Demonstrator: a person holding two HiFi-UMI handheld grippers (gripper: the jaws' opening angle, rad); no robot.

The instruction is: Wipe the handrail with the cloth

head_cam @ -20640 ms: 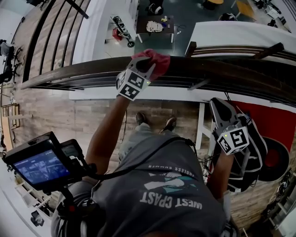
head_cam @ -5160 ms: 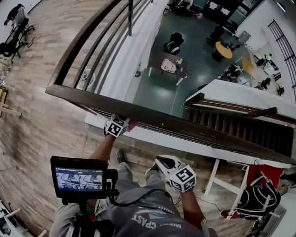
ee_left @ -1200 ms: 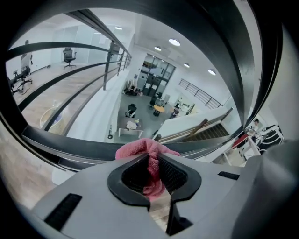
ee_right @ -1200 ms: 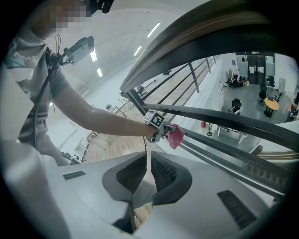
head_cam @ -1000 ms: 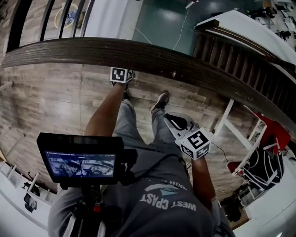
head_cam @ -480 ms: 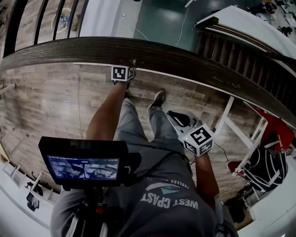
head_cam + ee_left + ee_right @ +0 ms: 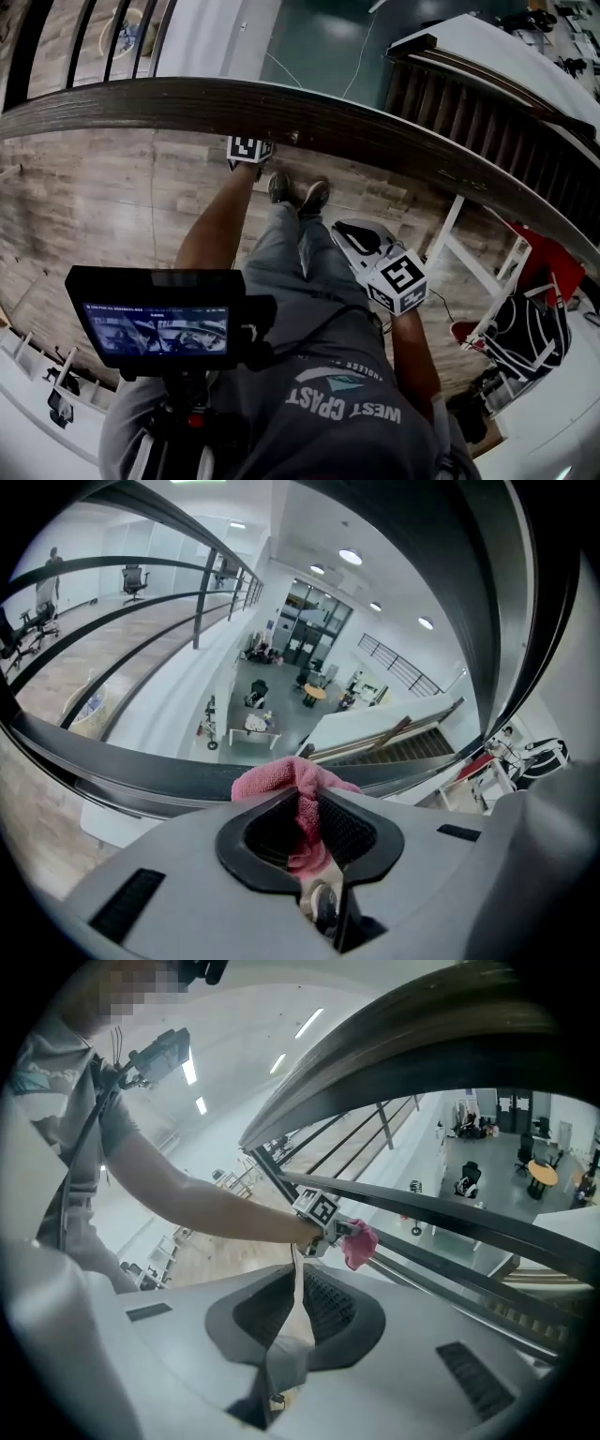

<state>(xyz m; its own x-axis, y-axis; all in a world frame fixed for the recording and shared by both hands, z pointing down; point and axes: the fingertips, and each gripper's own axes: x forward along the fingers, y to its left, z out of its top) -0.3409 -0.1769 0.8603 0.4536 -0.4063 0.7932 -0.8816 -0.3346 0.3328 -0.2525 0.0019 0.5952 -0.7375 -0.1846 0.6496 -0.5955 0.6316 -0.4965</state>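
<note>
The dark wooden handrail (image 7: pixel 375 127) curves across the top of the head view. My left gripper (image 7: pixel 261 143) reaches up to the rail's near underside. It is shut on a pink cloth (image 7: pixel 281 782), which bunches out past the jaws. In the head view the rail mostly hides the cloth. From the right gripper view, the left gripper (image 7: pixel 330 1227) shows with the cloth (image 7: pixel 360 1244) against the railing below the handrail (image 7: pixel 441 1035). My right gripper (image 7: pixel 345 231) hangs lower, away from the rail, above the wooden floor. It (image 7: pixel 295 1274) is shut with nothing held.
Beyond the rail is a drop to a lower floor with desks and chairs (image 7: pixel 258 719). A staircase (image 7: pixel 487 112) runs down at the right. A white frame (image 7: pixel 469 281) and a red and black bag (image 7: pixel 534 328) stand at the right. A monitor rig (image 7: pixel 159 319) hangs at my chest.
My left gripper has slid a little to the right along the handrail with the cloth. The person's feet have come together under the rail. The right gripper shifted slightly with the body.
</note>
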